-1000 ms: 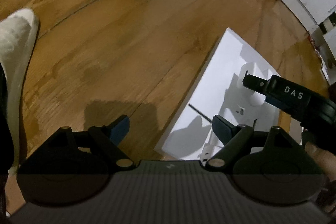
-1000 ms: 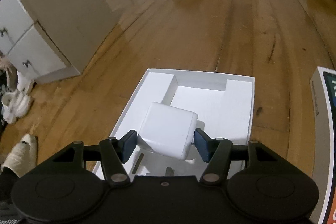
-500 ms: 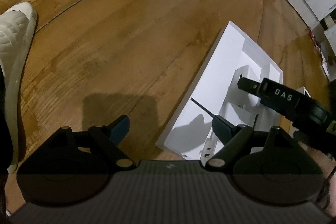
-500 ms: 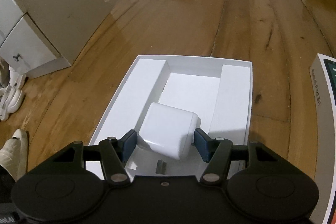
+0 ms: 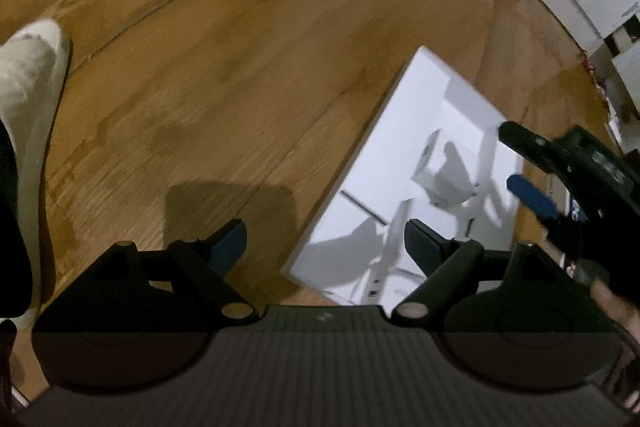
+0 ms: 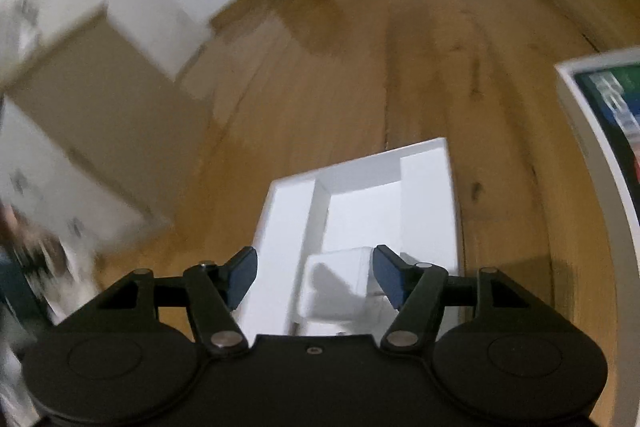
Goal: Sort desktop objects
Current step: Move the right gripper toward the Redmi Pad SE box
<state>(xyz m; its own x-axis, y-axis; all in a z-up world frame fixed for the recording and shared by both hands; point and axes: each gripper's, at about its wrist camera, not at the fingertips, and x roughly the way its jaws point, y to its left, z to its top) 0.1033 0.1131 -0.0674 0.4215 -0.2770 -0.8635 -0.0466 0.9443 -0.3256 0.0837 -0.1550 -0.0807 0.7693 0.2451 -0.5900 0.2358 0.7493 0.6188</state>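
The right hand-held gripper [image 6: 314,277] is hanging with its fingers spread apart above the white charger [image 6: 336,287], which is lying in the tray [image 6: 426,187]. The left hand-held gripper [image 5: 326,243] is hovering, fingers apart, gripping nothing, over the floor [image 5: 224,99].

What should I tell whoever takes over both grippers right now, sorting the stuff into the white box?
Left gripper: open, empty, low over the wooden floor beside the white box.
Right gripper: open, above the box, fingers clear of the white charger block.
Done: the charger block lies in the box's centre channel.
Left: can't tell what else needs sorting; a printed carton lies to the right. The right view is blurred, so check before moving.
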